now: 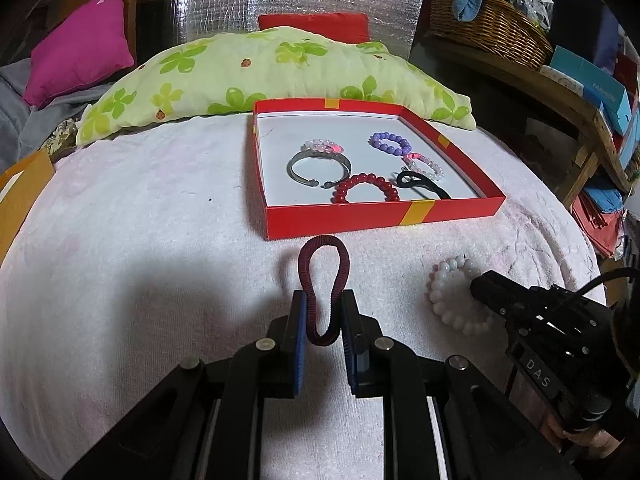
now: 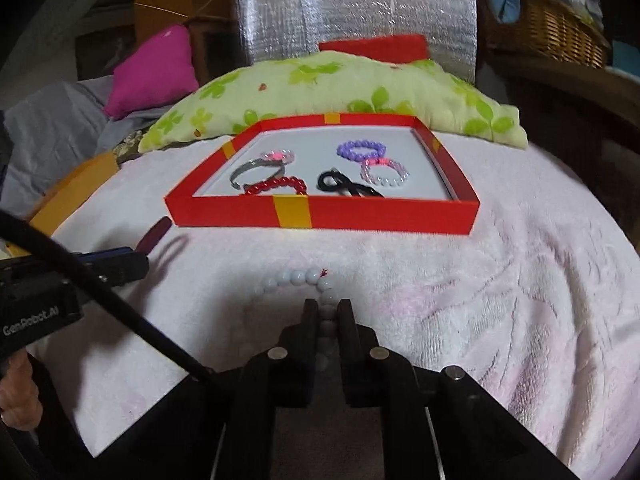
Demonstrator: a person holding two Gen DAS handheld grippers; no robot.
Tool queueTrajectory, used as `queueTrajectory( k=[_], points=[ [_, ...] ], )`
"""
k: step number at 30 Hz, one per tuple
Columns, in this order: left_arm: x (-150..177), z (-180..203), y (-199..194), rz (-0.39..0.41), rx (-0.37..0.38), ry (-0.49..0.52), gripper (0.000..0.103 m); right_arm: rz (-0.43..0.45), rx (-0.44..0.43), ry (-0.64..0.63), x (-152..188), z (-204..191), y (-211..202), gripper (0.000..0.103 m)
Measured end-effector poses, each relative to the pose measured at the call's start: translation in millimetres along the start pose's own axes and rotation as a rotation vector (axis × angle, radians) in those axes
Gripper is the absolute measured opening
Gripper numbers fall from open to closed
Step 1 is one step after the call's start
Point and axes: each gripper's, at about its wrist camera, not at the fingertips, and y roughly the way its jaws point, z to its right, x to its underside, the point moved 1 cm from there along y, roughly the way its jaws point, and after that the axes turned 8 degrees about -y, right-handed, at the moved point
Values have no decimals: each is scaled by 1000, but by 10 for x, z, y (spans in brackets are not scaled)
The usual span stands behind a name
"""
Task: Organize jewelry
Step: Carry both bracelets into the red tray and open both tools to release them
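- Left gripper (image 1: 323, 312): jaws drawn nearly together, clamped on dark red ribbed band (image 1: 323, 280); blue pads (image 1: 300, 344) pressing both sides of the loop.
- Band squeezed into a narrow upright teardrop, rounded end pointing far, toward the box; held over the white towel (image 1: 140, 260), just near of the box's front wall.
- Right gripper (image 2: 328, 310): jaws almost together, pinched on white bead bracelet (image 2: 296, 278); a run of beads passes between the fingers.
- Bracelet: round milky-white beads, small dark-red thread end at its far side; rest of the ring lying on the towel, curving left of the fingers. Near part blurred.
- In the left wrist view, same bracelet (image 1: 444, 288) to the right of the band, right gripper's tip on its right side.
- Red box (image 1: 380, 220) with yellow stripes, white floor, far of both grippers, against green floral pillow (image 1: 260, 72).
- Inside box: silver open bangle (image 1: 318, 168) left; red bead bracelet (image 1: 366, 184) near centre; black hair tie (image 1: 424, 184) near right; purple bead bracelet (image 1: 390, 144) far right; clear-pink bead bracelet (image 1: 424, 166) just near of the purple one; another pale pink one (image 1: 322, 146) touching the bangle's far edge.
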Motion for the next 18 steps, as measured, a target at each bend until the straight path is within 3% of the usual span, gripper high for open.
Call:
queueTrajectory(
  k=[7,18],
  points=[
    [-13,-4,-12,4,4,-2,17,124,11,1,-73,10,-232,11],
    [-42,14,-101,45,21,0,17,205,-17,89,-225,186,-479,11]
  ],
)
